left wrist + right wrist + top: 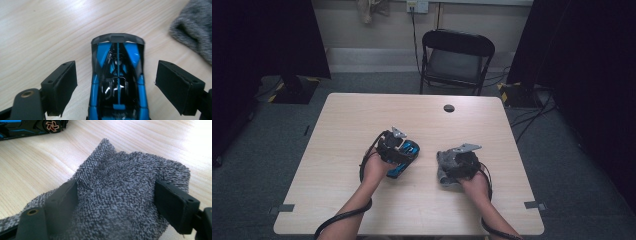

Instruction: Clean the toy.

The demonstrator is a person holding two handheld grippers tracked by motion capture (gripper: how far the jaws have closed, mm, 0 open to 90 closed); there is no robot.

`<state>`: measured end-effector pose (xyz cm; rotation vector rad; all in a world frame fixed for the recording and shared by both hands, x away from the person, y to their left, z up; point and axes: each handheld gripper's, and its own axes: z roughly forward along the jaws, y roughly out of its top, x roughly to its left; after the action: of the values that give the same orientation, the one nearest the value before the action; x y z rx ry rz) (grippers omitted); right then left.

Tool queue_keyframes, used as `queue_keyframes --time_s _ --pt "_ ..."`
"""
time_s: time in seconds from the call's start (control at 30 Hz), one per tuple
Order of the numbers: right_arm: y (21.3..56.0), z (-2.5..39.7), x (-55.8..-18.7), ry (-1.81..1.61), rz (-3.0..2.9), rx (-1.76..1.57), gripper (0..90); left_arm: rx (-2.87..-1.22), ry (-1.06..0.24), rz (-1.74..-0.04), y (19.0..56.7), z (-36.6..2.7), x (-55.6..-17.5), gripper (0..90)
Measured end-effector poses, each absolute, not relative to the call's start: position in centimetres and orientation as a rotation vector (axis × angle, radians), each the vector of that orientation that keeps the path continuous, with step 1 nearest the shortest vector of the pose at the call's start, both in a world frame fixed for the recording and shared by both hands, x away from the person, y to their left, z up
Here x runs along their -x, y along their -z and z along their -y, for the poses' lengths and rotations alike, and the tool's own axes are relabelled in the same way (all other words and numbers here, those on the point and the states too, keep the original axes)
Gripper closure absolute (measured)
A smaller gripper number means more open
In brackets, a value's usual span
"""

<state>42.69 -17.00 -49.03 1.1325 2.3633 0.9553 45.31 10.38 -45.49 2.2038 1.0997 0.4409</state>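
A blue and black toy car point(117, 82) lies on the wooden table point(362, 115), left of centre. My left gripper point(116, 65) straddles it from above, open, with a gap between each pad and the car's sides. In the high view the left gripper point(403, 151) covers most of the car point(412, 148). To the right lies a crumpled grey towel cloth point(120, 195). My right gripper point(116, 183) stands open over it, and the cloth bunches up between the wide-set jaws and touches both pads. From above, the right gripper point(453, 163) sits over the cloth point(442, 170).
A black folding chair point(457, 55) stands beyond the table's far edge. A dark round cable hole point(449, 108) sits near the far middle of the table. Cables trail from both grippers toward the near edge. Car and cloth lie a short gap apart.
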Motion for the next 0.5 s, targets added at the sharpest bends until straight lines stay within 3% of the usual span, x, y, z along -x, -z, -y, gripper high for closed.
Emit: queue_keyframes --time_s 0.5 --pt "49.3 17.2 -42.5 -0.985 -2.345 -1.120 20.4 -2.218 -0.353 -1.162 48.5 -10.3 -45.7 18.1"
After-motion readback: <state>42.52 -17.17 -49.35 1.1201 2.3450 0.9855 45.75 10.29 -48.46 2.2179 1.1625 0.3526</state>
